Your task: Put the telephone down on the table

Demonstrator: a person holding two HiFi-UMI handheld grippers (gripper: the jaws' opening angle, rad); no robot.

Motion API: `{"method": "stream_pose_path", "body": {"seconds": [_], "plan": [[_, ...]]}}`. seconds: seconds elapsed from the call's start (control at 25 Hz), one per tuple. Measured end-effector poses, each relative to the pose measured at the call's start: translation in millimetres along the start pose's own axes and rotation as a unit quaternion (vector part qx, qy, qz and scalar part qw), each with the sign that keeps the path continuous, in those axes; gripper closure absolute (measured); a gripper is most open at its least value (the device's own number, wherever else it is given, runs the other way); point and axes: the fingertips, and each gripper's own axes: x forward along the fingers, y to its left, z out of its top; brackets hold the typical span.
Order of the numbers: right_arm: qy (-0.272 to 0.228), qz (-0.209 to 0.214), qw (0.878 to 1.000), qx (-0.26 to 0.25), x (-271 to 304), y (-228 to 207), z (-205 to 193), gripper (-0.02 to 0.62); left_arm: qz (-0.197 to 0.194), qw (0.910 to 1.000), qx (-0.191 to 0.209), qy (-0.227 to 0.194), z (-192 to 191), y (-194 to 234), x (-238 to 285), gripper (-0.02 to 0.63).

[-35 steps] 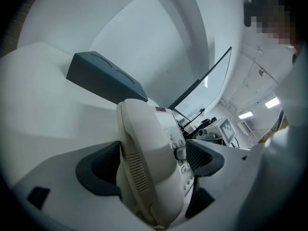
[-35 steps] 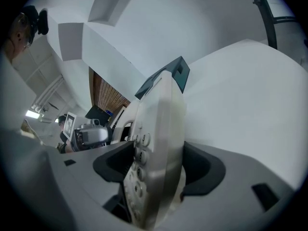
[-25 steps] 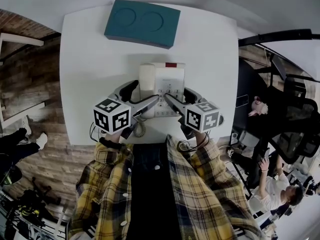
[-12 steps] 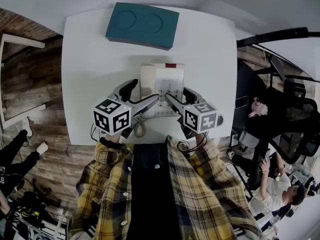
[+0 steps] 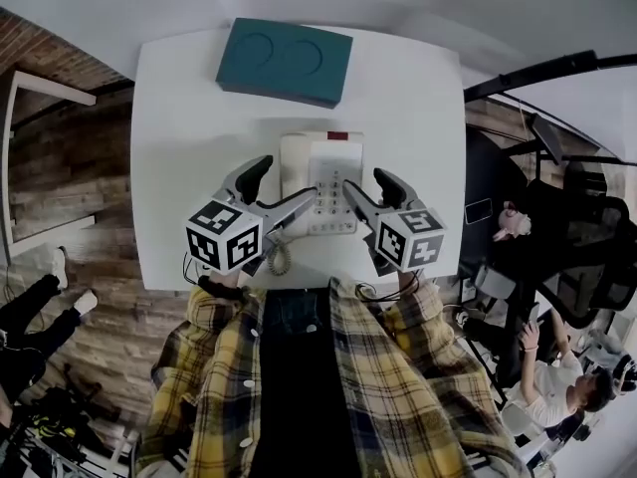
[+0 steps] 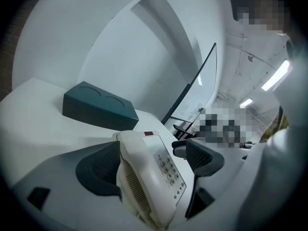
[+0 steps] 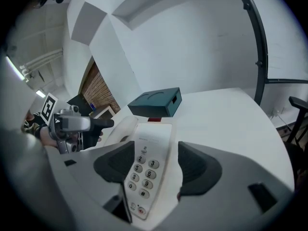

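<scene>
On the tabletop (image 5: 179, 118), just on our side of the teal box (image 5: 284, 60) and apart from it, the telephone (image 5: 323, 162) lies flat, handset (image 6: 134, 189) in its cradle and keypad (image 7: 144, 170) facing up. We judge the placement essentially complete: the base appears fully supported, so neither tool needs to carry weight.

Both tools stand at the end of the telephone away from the teal box, which gives access without reaching over the box. The left tool (image 6: 151, 162) has its jaws apart, astride the telephone. One pad sits close against the handset and the other shows a gap, so we read no clamp. The right tool (image 7: 158, 166) likewise has its jaws apart, framing the keypad side. We judge that one tool per side suits a wide body whose handset could slip from the cradle.

The coiled cord (image 5: 280, 259) lies near the tabletop edge farthest from the teal box, under the left tool. For withdrawal, we advise drawing each tool straight back from the teal box without nudging the base.
</scene>
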Motion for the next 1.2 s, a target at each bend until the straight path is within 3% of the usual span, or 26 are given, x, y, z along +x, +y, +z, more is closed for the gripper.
{"method": "stream_pose_path", "body": {"seconds": [0.32, 0.48, 0.84, 0.92, 1.0, 1.04, 1.2], "plan": [[-0.074, 0.005, 0.994, -0.084, -26, 33, 57, 0.325, 0.017, 0.9964, 0.064, -0.052, 46, -20, -22, 0.167], [-0.116, 0.005, 0.985, -0.127, -40, 53, 85, 0.372, 0.023, 0.9925, 0.092, -0.077, 67, -33, -34, 0.169], [-0.189, 0.037, 0.964, -0.182, -78, 101, 130, 0.407, 0.026, 0.9779, 0.153, -0.14, 110, -77, -64, 0.195], [-0.206, 0.05, 0.959, -0.186, -87, 110, 138, 0.415, 0.037, 0.9723, 0.169, -0.157, 118, -83, -71, 0.261], [-0.22, 0.062, 0.955, -0.188, -96, 120, 144, 0.421, 0.059, 0.9651, 0.188, -0.173, 124, -86, -77, 0.473], [-0.226, 0.066, 0.953, -0.19, -101, 124, 146, 0.425, 0.065, 0.9624, 0.196, -0.176, 126, -87, -79, 0.503], [-0.245, 0.072, 0.945, -0.206, -115, 140, 153, 0.45, 0.055, 0.9588, 0.21, -0.183, 131, -100, -83, 0.511]]}}
